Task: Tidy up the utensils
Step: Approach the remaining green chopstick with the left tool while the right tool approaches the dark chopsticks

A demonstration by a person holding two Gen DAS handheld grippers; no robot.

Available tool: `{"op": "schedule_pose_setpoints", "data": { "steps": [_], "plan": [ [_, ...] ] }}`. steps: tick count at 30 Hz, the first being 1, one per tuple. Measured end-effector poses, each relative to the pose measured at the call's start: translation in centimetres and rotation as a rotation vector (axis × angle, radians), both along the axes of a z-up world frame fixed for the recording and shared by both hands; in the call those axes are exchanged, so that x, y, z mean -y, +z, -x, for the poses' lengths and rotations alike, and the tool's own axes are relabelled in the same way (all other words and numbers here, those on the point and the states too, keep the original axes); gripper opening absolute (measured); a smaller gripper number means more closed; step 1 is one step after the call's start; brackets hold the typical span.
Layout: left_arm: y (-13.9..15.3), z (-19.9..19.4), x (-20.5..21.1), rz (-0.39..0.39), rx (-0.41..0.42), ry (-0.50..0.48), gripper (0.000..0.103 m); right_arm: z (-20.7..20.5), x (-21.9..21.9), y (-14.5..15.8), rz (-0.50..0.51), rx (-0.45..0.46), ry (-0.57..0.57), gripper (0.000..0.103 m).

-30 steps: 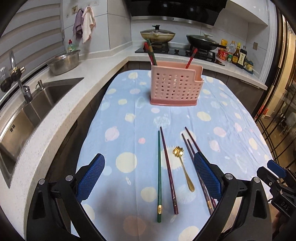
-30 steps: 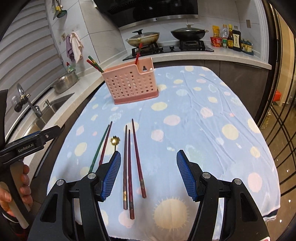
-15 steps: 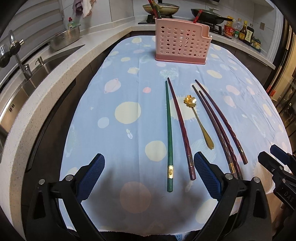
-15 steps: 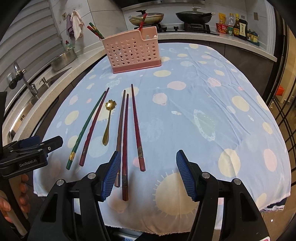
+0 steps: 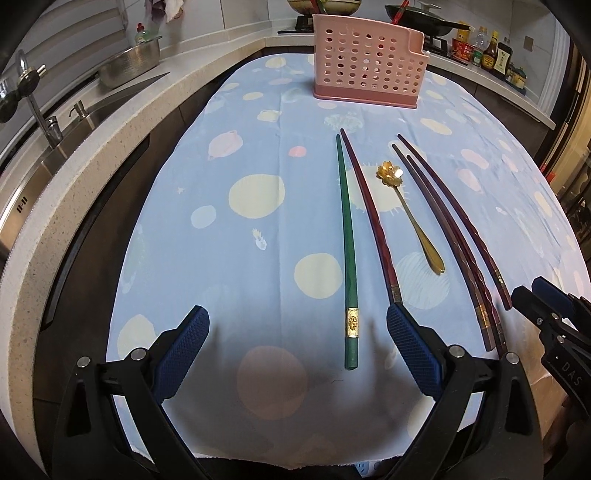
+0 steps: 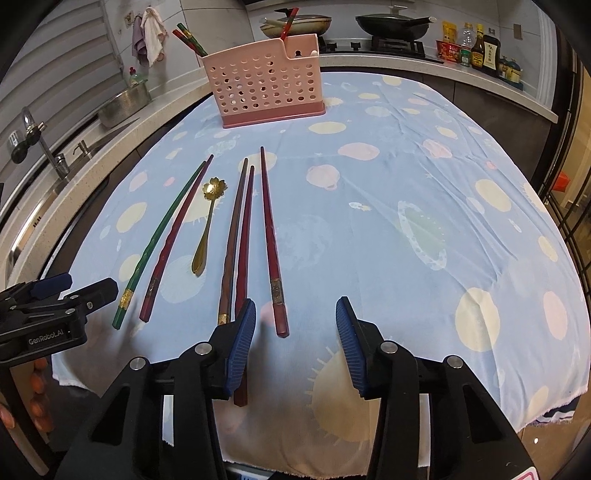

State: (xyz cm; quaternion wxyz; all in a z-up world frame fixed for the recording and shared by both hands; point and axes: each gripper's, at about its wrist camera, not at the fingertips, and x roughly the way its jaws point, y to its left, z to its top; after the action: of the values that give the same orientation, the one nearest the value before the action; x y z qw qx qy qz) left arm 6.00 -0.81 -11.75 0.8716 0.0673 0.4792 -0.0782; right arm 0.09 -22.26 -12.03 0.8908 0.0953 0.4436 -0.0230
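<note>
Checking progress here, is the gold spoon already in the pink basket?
No, the gold spoon lies flat on the tablecloth among the chopsticks, well short of the pink basket.

I see a blue spotted tablecloth (image 5: 258,258) over the table. Steel sink (image 5: 33,173) with faucet (image 5: 37,103) to my left, metal bowl (image 5: 129,66) on the counter. Black wok (image 6: 391,24) on the stove, sauce bottles (image 6: 476,48) beside it, towels (image 6: 147,37) hanging on the wall.

Table: five chopsticks (image 6: 269,236), one gold spoon (image 6: 207,225), one pink holder (image 6: 266,83)
</note>
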Motion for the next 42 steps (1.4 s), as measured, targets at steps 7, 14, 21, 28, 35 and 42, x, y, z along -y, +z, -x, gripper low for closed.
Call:
{"op": "schedule_pose_setpoints", "data": {
  "steps": [7, 14, 21, 28, 35, 42],
  "plan": [
    [-0.9, -0.1, 0.0, -0.008, -0.02, 0.0, 0.092, -0.5, -0.2, -0.8, 0.004, -0.017, 0.009, 0.033],
    [-1.4, -0.1, 0.0, -0.01, -0.034, -0.003, 0.092, -0.8, -0.4, -1.3, 0.007, -0.03, 0.017, 0.027],
    [-2.1, -0.1, 0.0, 0.001, -0.056, -0.015, 0.089, -1.0, -0.5, -1.5, 0.016, -0.03, 0.019, 0.024],
    [-2.5, 0.1, -0.1, 0.014, -0.062, -0.018, 0.083, -0.9, -0.5, -1.5, 0.016, -0.029, 0.017, 0.019],
    [-2.1, 0.8, 0.2, 0.023, -0.047, -0.047, 0.06, -0.9, -0.3, -1.5, 0.006, -0.029, 0.019, 0.011],
    [-1.7, 1.2, 0.1, 0.05, -0.053, -0.065, 0.025, -0.5, -0.4, -1.6, 0.001, -0.027, 0.027, 0.009]
  ]
}}
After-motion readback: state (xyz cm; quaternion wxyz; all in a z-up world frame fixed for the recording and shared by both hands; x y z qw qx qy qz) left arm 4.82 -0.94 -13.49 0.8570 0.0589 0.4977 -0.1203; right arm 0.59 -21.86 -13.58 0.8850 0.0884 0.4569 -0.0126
